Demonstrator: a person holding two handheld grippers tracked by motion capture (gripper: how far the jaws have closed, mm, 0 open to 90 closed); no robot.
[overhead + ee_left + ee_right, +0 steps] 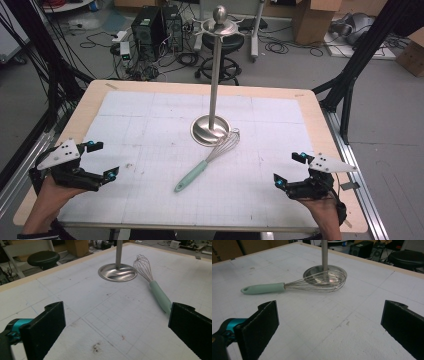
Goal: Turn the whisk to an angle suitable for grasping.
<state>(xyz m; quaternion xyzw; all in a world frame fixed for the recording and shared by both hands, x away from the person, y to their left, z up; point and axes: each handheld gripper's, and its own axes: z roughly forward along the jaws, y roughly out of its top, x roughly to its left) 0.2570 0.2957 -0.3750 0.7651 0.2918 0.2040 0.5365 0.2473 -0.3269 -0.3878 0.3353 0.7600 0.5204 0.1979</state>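
Two hands at the near edge of the table hold the left gripper (102, 160) and the right gripper (288, 169), each with its black jaws spread wide and nothing between them, both well apart from the whisk (206, 162) lying flat between them on the white gridded mat (150, 120). The whisk's long axis runs on a diagonal: its pale green handle (191, 176) points toward the near left, while its wire head (225, 143) points away to the right and rests against the round base of the steel stand (214, 80). The stand rises upright from the middle of the mat, topped by a knob and a ring of hooks. The mat, smudged in places, covers a light wooden table (320, 120). Beyond lie a grey floor with tangled cables, computer towers (156, 31), a black stool (222, 47) and cardboard boxes (314, 20).
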